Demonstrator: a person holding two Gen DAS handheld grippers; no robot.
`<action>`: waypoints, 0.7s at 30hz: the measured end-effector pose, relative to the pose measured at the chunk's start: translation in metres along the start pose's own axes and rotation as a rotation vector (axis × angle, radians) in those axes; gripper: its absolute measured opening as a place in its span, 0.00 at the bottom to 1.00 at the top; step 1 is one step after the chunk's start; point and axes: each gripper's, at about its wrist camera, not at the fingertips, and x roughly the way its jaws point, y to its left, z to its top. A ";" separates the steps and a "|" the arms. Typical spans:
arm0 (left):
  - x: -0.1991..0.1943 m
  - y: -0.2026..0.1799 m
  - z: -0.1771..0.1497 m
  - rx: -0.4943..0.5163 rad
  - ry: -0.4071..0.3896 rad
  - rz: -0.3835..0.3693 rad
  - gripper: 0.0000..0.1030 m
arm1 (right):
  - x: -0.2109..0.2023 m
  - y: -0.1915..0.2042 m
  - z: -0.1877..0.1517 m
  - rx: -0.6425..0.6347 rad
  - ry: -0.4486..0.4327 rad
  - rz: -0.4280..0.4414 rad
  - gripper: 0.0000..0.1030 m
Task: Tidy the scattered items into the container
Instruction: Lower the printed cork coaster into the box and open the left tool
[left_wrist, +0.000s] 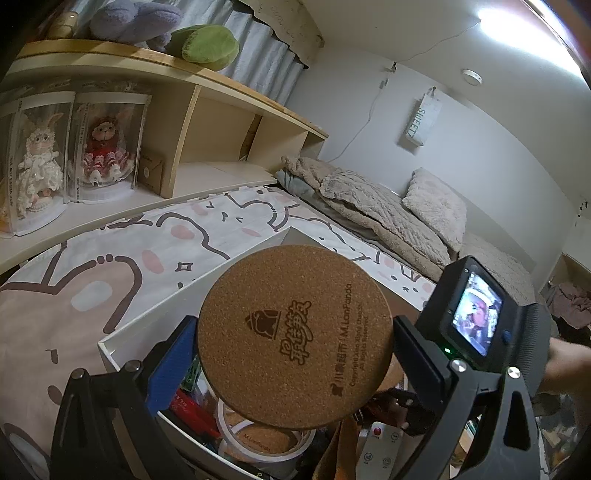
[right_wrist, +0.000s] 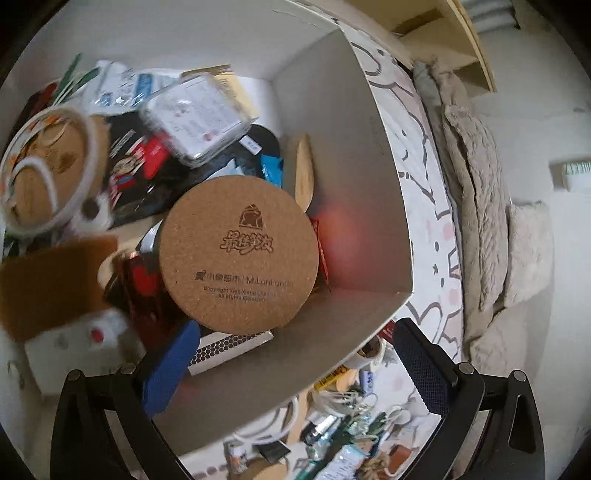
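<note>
In the left wrist view my left gripper (left_wrist: 295, 343) is shut on a round cork coaster (left_wrist: 295, 336), held flat above the white box (left_wrist: 122, 339). The box holds tape rings (left_wrist: 258, 439), a white remote (left_wrist: 380, 446) and other items. My right gripper's body with its screen (left_wrist: 476, 314) shows at the right. In the right wrist view my right gripper (right_wrist: 295, 365) is open over the box's near wall (right_wrist: 258, 376). A second cork coaster (right_wrist: 240, 254) lies inside the box on the pile, apart from the fingers. Scattered small items (right_wrist: 343, 424) lie outside the box below.
The box stands on a bed with a cartoon-print sheet (left_wrist: 110, 251). Folded blankets and a pillow (left_wrist: 388, 210) lie at the far end. A wooden shelf with boxed dolls (left_wrist: 74, 155) runs along the left.
</note>
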 end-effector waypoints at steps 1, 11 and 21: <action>0.000 0.000 0.000 0.000 0.002 0.001 0.98 | 0.001 -0.001 0.001 0.011 -0.004 -0.002 1.00; 0.011 0.000 0.000 0.026 0.052 0.039 0.98 | -0.030 -0.006 -0.027 0.106 -0.149 0.012 1.00; 0.036 -0.014 -0.005 0.162 0.153 0.129 0.98 | -0.068 -0.005 -0.079 0.299 -0.287 0.133 1.00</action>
